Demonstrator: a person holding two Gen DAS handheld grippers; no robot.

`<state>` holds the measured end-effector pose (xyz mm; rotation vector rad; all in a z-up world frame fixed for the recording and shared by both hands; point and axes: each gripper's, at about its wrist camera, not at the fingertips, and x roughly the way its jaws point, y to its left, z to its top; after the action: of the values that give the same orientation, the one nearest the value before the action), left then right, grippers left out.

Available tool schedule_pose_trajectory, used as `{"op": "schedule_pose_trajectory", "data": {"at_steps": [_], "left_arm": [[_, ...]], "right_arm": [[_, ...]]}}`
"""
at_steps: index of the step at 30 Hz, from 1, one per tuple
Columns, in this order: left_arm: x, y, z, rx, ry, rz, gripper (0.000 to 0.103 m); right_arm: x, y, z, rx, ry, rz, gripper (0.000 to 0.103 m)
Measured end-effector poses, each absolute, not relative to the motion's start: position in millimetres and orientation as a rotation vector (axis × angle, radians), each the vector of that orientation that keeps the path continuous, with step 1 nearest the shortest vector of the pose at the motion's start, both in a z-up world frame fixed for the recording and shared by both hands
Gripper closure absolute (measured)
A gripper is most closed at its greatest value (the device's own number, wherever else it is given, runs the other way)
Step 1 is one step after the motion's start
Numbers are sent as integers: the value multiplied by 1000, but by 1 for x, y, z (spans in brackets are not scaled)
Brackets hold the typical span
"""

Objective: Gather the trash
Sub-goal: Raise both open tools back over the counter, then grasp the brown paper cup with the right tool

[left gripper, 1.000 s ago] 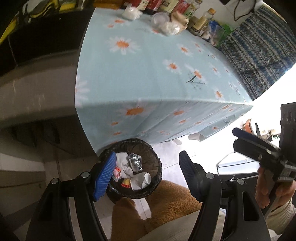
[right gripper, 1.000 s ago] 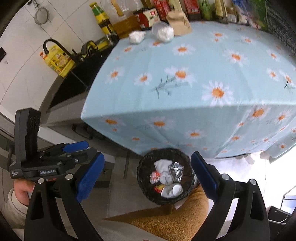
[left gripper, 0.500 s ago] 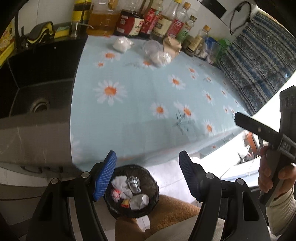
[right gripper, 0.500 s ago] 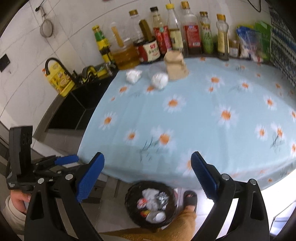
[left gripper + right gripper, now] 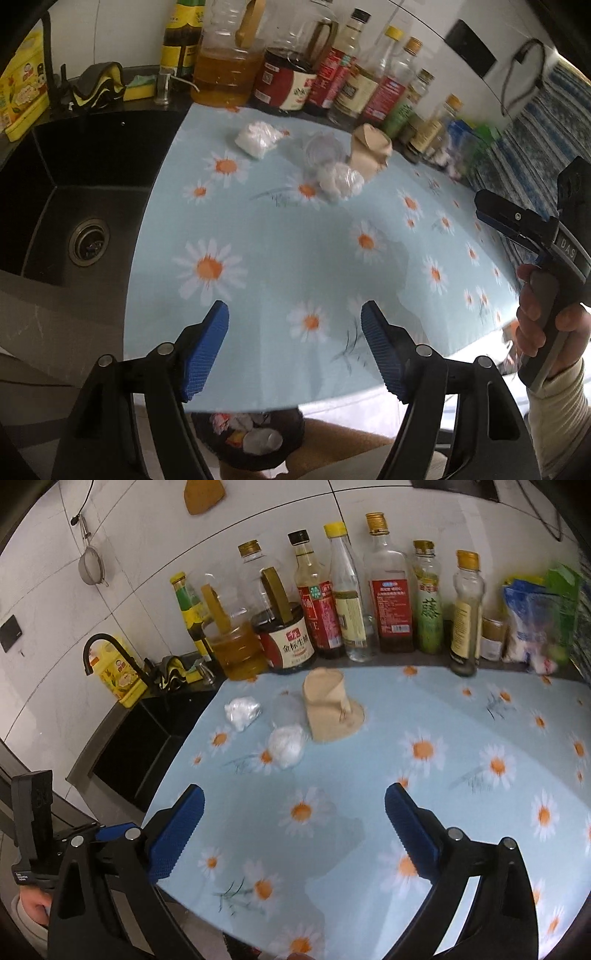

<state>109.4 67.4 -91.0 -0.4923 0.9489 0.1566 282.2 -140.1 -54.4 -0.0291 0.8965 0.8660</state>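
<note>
Trash lies at the back of the daisy tablecloth (image 5: 280, 236) (image 5: 424, 805): a white plastic wad (image 5: 258, 138) (image 5: 242, 709), a clear cup (image 5: 321, 149) (image 5: 288, 705), a second white wad (image 5: 340, 179) (image 5: 287, 744) and a crumpled brown paper bag (image 5: 369, 149) (image 5: 328, 709). My left gripper (image 5: 293, 314) hangs over the near part of the table, its jaws opening with nothing between them. My right gripper (image 5: 294, 794) does the same, well short of the trash. Below the table edge the black bin (image 5: 251, 439) holds several scraps.
A row of sauce and oil bottles (image 5: 351, 602) lines the wall behind the trash. A black sink (image 5: 74, 206) with a tap (image 5: 107, 646) adjoins the table on the left. Packets (image 5: 535, 627) stand at the back right. A hand (image 5: 543, 317) grips the right tool.
Both grippers rose from over the bin and tilted up, so the tabletop and bottles now fill the views. The bin slid to the bottom edge. Both sets of jaws widened slightly.
</note>
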Motion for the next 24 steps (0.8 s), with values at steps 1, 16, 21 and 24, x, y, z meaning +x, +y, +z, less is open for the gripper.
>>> {"op": "schedule_pose_trajectory", "data": {"at_steps": [1, 16, 21, 24], "left_arm": [[115, 66, -90, -493, 948, 173, 25], [158, 60, -91, -541, 983, 350, 24], [163, 57, -99, -566, 1002, 392, 24], [167, 55, -101, -568, 1016, 403, 24]], "right_arm": [[291, -138, -55, -35, 895, 877, 5], [392, -81, -77, -136, 912, 1035, 5], [407, -58, -93, -188, 915, 1060, 7], [416, -47, -102, -203, 928, 1057, 14]]}}
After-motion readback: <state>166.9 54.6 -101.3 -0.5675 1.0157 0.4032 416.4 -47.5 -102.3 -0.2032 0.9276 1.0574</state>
